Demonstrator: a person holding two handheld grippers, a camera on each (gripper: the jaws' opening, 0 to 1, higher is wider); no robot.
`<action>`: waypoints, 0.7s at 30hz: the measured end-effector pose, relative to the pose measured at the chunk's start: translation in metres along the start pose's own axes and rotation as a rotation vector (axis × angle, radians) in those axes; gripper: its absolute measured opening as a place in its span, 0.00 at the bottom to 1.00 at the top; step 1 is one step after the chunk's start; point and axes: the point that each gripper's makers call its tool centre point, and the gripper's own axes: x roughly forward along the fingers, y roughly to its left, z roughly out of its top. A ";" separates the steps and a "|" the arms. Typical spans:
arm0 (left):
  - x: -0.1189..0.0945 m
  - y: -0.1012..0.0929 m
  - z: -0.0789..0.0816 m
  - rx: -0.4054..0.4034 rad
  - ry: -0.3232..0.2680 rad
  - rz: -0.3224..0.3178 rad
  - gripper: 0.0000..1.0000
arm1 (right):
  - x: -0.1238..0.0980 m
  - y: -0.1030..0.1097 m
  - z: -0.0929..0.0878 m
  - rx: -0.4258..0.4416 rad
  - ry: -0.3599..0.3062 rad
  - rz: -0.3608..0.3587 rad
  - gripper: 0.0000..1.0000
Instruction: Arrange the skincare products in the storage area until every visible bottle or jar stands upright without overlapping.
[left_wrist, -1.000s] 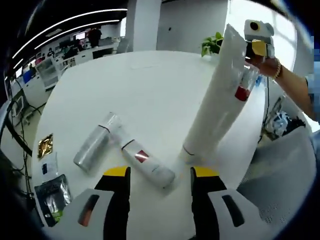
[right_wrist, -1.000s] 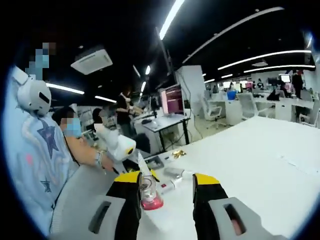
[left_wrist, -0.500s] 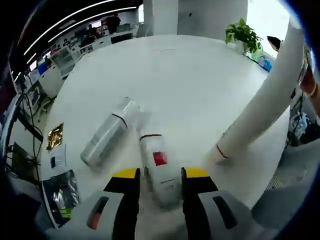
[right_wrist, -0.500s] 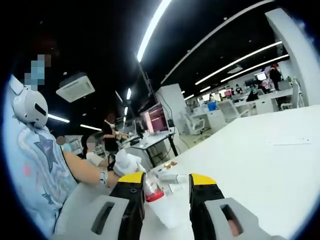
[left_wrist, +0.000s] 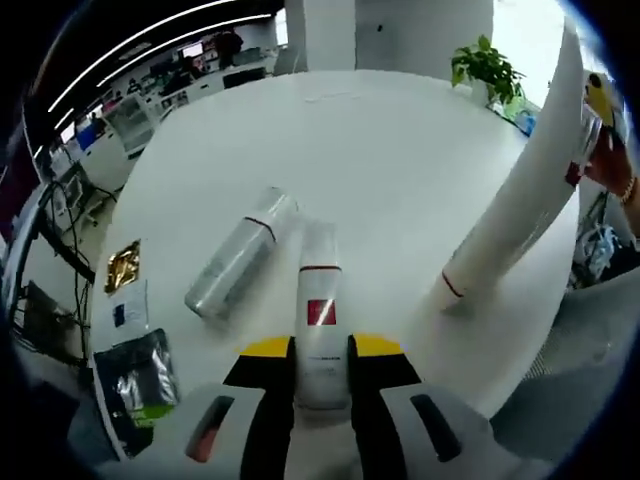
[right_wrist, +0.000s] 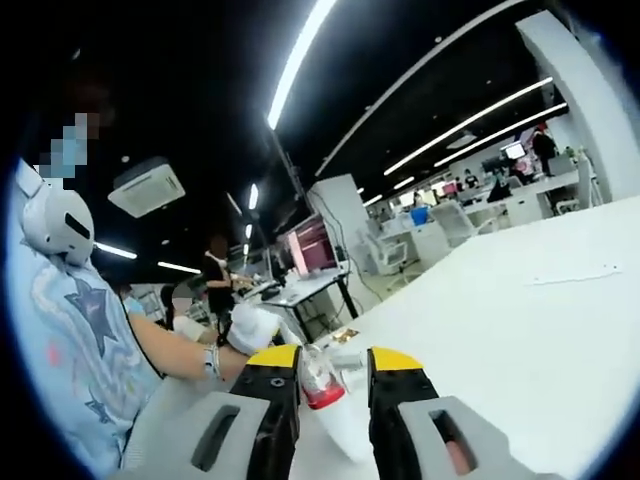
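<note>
Left gripper view: left gripper (left_wrist: 322, 348) jaws clamp a lying white bottle (left_wrist: 320, 315) (red label); right gripper (right_wrist: 333, 358) jaws clamp the tall, smooth tube (left_wrist: 520, 195) at 2 o'clock.

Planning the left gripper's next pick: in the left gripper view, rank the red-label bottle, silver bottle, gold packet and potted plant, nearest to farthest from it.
1. Red-label bottle, between the left gripper jaws.
2. Silver bottle, lying just left.
3. Gold packet, at the table's left edge.
4. Potted plant, far side, upper right.
</note>
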 end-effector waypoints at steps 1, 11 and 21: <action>-0.005 0.002 0.004 -0.013 -0.021 0.003 0.15 | 0.001 0.002 0.003 -0.001 -0.008 0.002 0.17; -0.083 -0.016 0.043 -0.002 -0.282 -0.014 0.15 | 0.030 0.066 0.035 -0.040 -0.041 0.130 0.15; -0.157 -0.061 0.065 0.027 -0.548 -0.131 0.15 | 0.070 0.093 0.004 -0.125 0.134 0.111 0.21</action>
